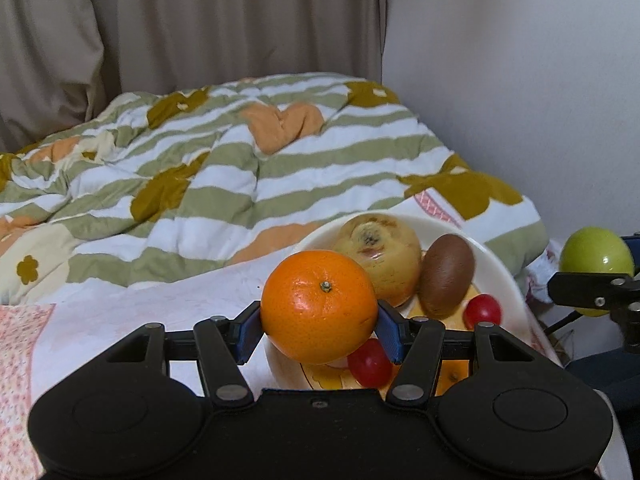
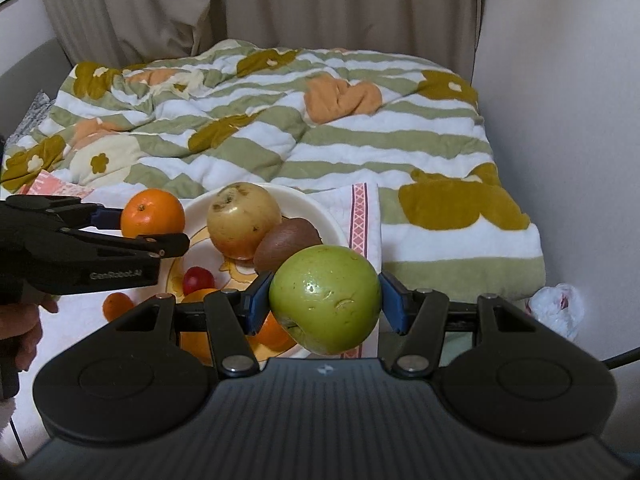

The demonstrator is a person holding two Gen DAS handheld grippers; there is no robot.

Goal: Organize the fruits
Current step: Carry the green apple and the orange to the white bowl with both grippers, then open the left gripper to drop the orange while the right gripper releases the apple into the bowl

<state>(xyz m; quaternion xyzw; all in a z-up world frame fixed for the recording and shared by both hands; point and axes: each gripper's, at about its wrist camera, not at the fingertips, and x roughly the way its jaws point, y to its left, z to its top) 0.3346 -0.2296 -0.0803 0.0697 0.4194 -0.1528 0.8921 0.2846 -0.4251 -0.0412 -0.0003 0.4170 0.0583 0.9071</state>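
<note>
My left tool [image 1: 319,322] is clamped on an orange [image 1: 319,306], its blue pads pressed against either side of the fruit, which hangs just above the near left rim of the white plate [image 1: 506,268]. My right tool [image 2: 325,306] grips a green apple [image 2: 325,298] the same way, held off the plate's near right edge; from the left wrist camera I see that apple [image 1: 596,262] well out to the right of the plate.

On the plate sit a yellowish apple [image 1: 378,258] with brown blemishes and a brown kiwi [image 1: 446,276], the two touching. Two small red fruits [image 1: 482,311], which I take for cherry tomatoes, lie on the plate nearer to me. From the right wrist camera I also make out orange fruit [image 2: 272,330] on the plate, partly hidden behind my right tool, and another small orange piece [image 2: 117,306] lying off the plate to its left, on the white cloth [image 2: 360,204].

The plate rests on that cloth at the foot of a bed covered by a green-striped floral quilt [image 2: 280,120].
</note>
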